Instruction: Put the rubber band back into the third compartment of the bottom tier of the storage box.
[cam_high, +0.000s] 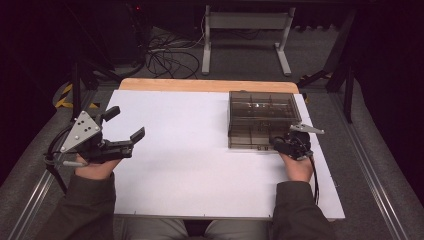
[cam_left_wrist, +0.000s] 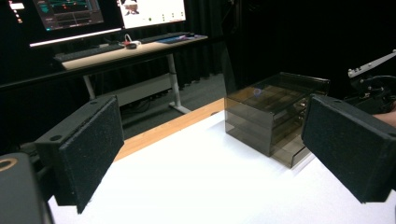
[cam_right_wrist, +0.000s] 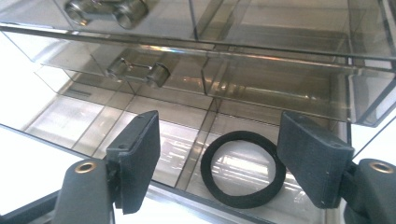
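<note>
No writing is legible; the right gripper (cam_right_wrist: 217, 163), spread, hangs over a black ring (cam_right_wrist: 243, 169) lying in the drawer box (cam_high: 260, 117) at the table's (cam_high: 190, 165) right edge; the left gripper (cam_high: 125, 124) is spread.

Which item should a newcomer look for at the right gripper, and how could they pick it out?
Start at the smoky clear drawer box on the white table. Its lowest drawer is pulled out, and the black ring lies flat in the compartment between the open right gripper jaws. It is dark, unlike the metal fittings above.
</note>
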